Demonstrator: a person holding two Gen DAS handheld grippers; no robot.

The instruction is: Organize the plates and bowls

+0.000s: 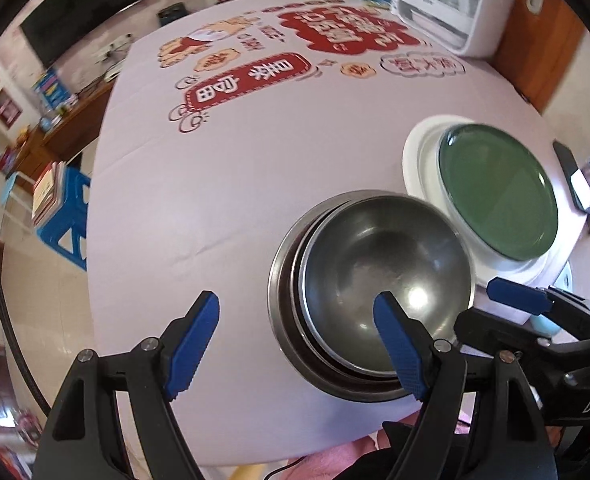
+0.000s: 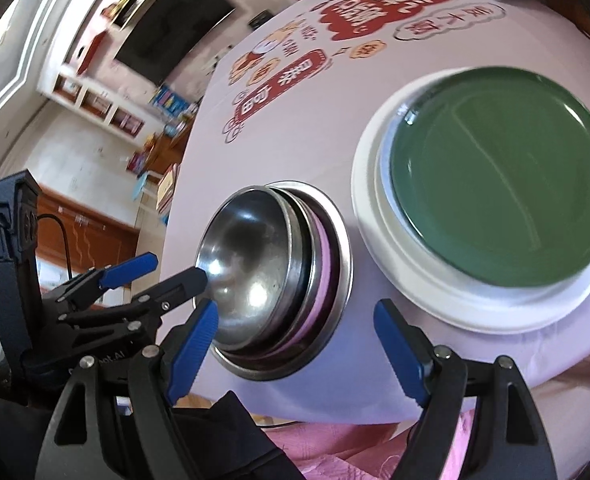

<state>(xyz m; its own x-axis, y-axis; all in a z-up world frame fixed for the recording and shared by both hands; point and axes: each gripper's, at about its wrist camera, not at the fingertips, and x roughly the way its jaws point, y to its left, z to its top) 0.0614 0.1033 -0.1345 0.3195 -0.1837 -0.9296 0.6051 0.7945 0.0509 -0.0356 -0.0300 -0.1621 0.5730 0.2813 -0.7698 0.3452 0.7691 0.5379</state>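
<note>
Presently we are viewing two finished-looking stacks on the pale printed tablecloth (image 1: 223,184): a nest of round stainless-steel bowls (image 1: 379,276), with a pink bowl (image 2: 327,264) showing between the metal rims, and, just beside it, a dark green round plate (image 2: 499,172) lying on wider white plates (image 2: 369,184).

We are holding both tools spread and empty. The left gripper (image 1: 299,348) is hovering with one blue finger (image 1: 399,348) over the top bowl and the other over bare cloth; nothing is pressed between them. The right gripper (image 2: 295,352) is likewise released, its fingers straddling the near edge of the bowl nest without touching it.

We are judging the sorting as nearly or fully done. Risks from here: the top steel bowl is sitting off-centre and tilted in the nest, so a careless nudge from either finger could slide it or rattle the nest toward the table's near edge; the two grippers are also working close together and could collide.
</note>
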